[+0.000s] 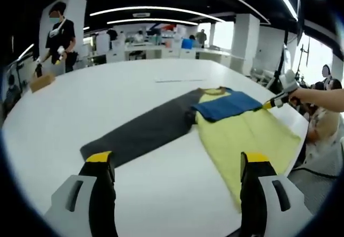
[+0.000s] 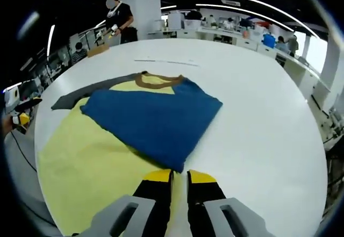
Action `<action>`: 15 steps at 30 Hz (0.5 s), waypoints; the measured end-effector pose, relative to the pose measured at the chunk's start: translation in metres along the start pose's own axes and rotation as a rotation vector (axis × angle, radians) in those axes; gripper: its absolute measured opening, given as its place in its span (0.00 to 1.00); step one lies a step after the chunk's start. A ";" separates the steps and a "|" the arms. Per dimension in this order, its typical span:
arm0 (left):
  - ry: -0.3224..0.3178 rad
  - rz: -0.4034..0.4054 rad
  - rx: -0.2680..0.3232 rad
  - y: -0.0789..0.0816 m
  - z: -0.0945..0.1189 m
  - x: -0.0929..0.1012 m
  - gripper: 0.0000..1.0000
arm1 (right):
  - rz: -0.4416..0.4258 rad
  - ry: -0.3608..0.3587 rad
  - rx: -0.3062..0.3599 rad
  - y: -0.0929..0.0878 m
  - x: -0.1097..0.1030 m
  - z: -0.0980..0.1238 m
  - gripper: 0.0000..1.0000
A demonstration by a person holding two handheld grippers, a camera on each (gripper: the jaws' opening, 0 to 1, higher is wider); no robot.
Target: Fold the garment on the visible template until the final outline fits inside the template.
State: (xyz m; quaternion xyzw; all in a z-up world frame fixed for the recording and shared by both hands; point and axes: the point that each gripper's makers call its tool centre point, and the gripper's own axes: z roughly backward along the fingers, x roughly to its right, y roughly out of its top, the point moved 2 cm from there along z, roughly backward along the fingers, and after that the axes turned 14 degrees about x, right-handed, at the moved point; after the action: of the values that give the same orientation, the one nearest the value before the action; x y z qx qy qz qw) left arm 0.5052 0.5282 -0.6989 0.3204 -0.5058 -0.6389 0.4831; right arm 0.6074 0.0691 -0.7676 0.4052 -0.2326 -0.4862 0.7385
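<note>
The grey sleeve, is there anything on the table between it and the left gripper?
Nothing visible. Bare white table lies between the open left gripper and the outstretched grey sleeve; the blue sleeve is already folded over the yellow body.

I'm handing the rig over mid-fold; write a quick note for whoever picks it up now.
Left gripper: open, jaws wide apart, holding nothing, hovering over the table near the dark grey sleeve.
Right gripper: jaws nearly closed at the corner of the blue sleeve; whether cloth is pinched can't be told.
Garment: yellow body flat on the white table, collar away from you.
Done: blue sleeve folded across the chest.
Left: grey sleeve lies stretched out to the side; fold it in, then fold the body. I can't make out the template outline from here, so check the fit before stopping.
</note>
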 end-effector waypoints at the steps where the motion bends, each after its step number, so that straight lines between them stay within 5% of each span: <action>1: 0.004 -0.001 -0.001 0.000 0.000 -0.002 0.94 | 0.001 -0.001 -0.004 -0.001 0.000 0.000 0.03; 15: 0.110 0.013 -0.015 -0.007 -0.002 -0.033 0.86 | -0.006 -0.008 -0.018 -0.006 0.003 0.000 0.00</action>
State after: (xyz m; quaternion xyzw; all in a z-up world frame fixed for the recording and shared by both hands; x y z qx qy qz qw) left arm 0.5155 0.5588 -0.7088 0.3482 -0.4758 -0.6209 0.5167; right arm 0.6053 0.0654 -0.7721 0.3974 -0.2297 -0.4922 0.7397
